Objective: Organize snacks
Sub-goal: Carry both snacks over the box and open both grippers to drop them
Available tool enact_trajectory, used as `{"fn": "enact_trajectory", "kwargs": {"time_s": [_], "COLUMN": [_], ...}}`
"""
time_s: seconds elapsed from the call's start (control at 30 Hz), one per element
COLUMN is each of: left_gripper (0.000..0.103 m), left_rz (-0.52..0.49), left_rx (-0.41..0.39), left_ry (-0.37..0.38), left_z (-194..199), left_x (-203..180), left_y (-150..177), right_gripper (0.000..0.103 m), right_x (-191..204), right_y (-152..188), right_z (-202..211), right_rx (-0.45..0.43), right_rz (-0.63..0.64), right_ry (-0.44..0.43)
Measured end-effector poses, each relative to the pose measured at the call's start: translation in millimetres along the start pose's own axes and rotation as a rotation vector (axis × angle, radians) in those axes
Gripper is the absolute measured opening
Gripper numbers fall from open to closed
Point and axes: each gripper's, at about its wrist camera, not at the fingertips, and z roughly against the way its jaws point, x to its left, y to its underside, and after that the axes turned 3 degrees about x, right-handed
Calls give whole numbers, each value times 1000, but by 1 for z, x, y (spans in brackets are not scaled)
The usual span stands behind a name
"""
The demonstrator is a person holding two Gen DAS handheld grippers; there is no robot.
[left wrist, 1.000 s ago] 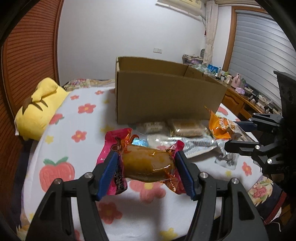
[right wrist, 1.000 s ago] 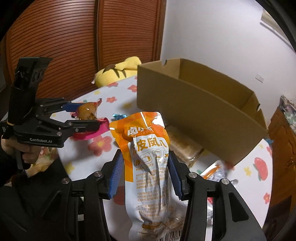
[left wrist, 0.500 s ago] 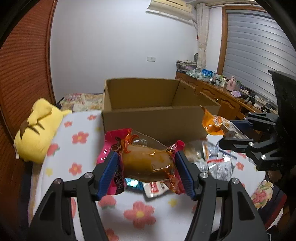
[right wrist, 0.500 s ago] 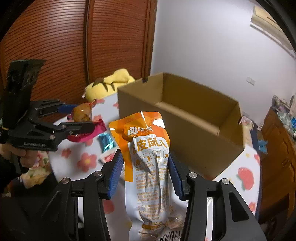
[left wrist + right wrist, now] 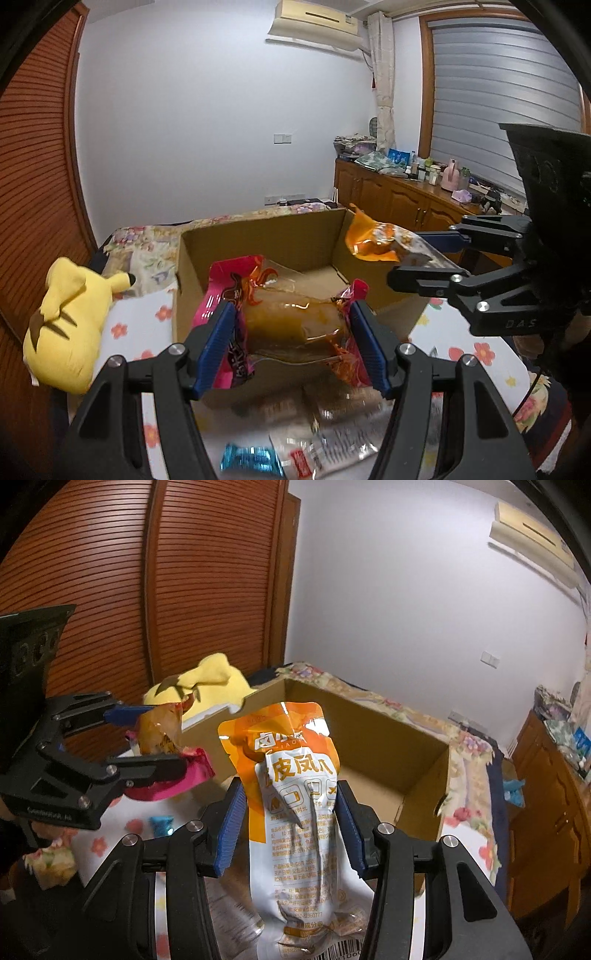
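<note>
My left gripper [image 5: 291, 339] is shut on a pink-and-clear snack pack [image 5: 291, 321] with brown food inside, held above the near wall of an open cardboard box [image 5: 258, 240]. My right gripper [image 5: 291, 827] is shut on an orange-and-white pouch [image 5: 295, 812], held upright over the box [image 5: 369, 746] near its front wall. The right gripper with its pouch [image 5: 380, 240] shows at the right of the left wrist view, level with the box rim. The left gripper [image 5: 147, 738] shows at the left of the right wrist view. The box looks empty inside.
Several loose snack packs [image 5: 325, 435] and a blue wrapper [image 5: 247, 458] lie on the flowered cloth [image 5: 147, 321] below the left gripper. A yellow plush toy [image 5: 70, 321] lies left of the box. A wooden cabinet [image 5: 399, 199] with clutter stands at the right.
Both grippers have risen and moved forward with their packs, from in front of the box to over its near rim. The inside of the box now shows.
</note>
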Motion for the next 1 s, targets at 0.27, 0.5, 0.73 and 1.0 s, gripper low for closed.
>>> {"fn": "enact_trajectory", "kwargs": {"time_s": [0.27,0.5,0.73,1.0], "left_gripper": [58,52,54,64], "left_rz": [-16,-19,-1,4], "left_rx": [42,132,157,158], "left_ry": [-8,-21,-27,-23], "left_z": [-47,-93,-109,-107], "left_x": [3,3,7,9], "left_y": [-31,-38,-31,-29], "right_gripper": [50,50,51,53], "right_x": [-35,-53,-66,-68], "right_y": [-23,-32,-26,-18], "right_z": [-34,-61,-78,-86], "right_rx": [25,63,82,144], "right_rz": [3,1,-35,-48], "right_ry": [11,-5,17,23]}}
